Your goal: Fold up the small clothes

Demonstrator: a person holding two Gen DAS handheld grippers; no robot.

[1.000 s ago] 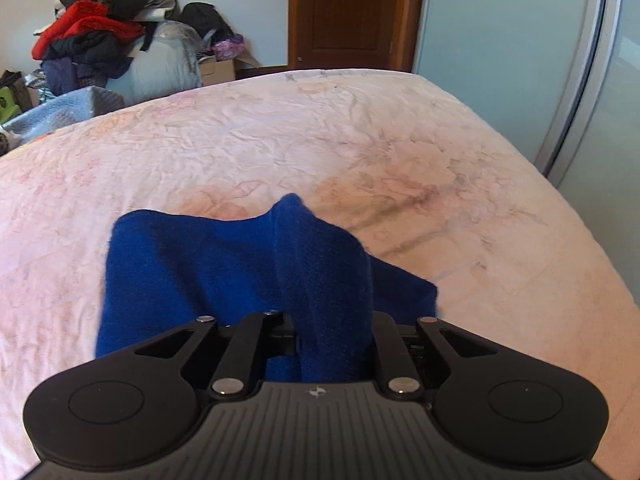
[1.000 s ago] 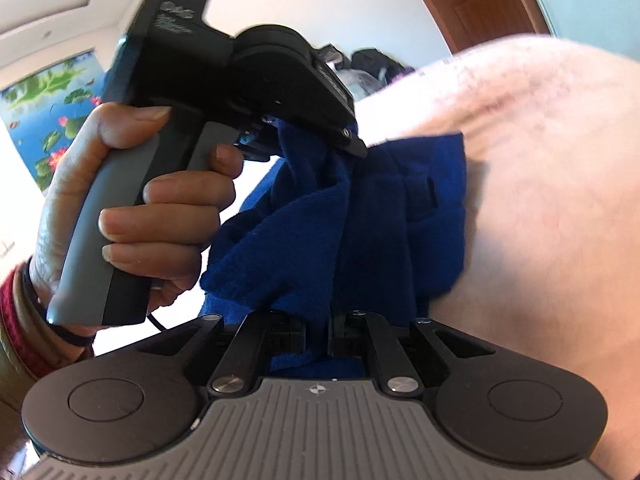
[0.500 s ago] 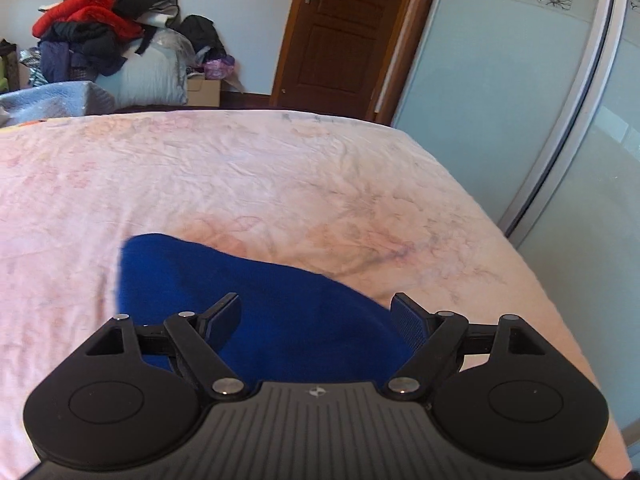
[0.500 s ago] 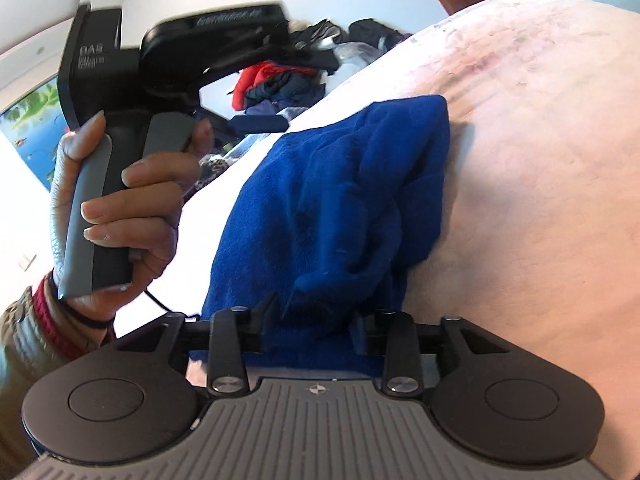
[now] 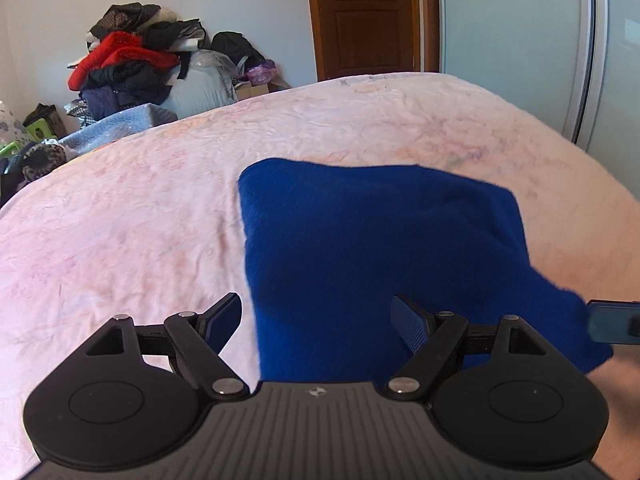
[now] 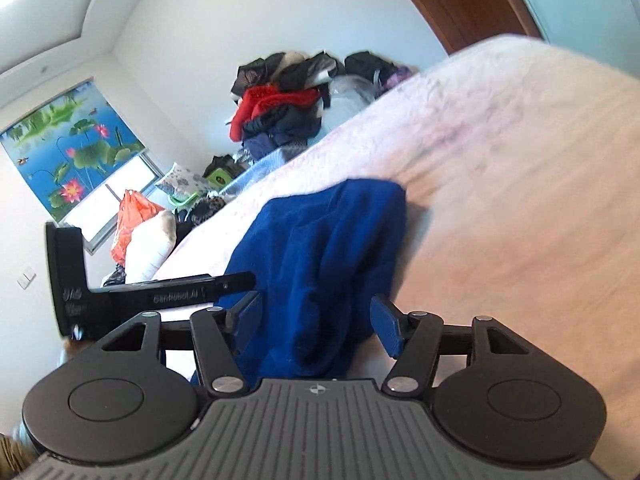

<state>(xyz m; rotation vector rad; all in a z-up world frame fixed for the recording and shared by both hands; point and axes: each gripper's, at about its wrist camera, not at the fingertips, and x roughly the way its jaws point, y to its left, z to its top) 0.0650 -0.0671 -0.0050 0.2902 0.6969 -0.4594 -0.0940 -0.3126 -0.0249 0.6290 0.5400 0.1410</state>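
A small dark blue fleece garment (image 5: 380, 248) lies folded on the pale pink bedspread (image 5: 120, 220). My left gripper (image 5: 318, 324) is open and empty, its jaws wide apart just above the garment's near edge. My right gripper (image 6: 316, 326) is also open and empty, low over the garment (image 6: 328, 260) at its near side. One blue fingertip (image 5: 612, 326) of the right gripper shows at the right edge of the left wrist view, beside the garment's corner. The left gripper's black body (image 6: 152, 294) shows at the left of the right wrist view.
A heap of clothes (image 5: 132, 64) with a red item is piled beyond the bed's far left. A brown door (image 5: 364, 16) and a sliding wardrobe door (image 5: 540, 40) stand at the back right. An orange bag (image 6: 132, 228) and pillows lie near the window.
Both grippers have let go of the blue garment and opened wide. The garment has dropped flat on the bed. Both grippers have drawn back from it.
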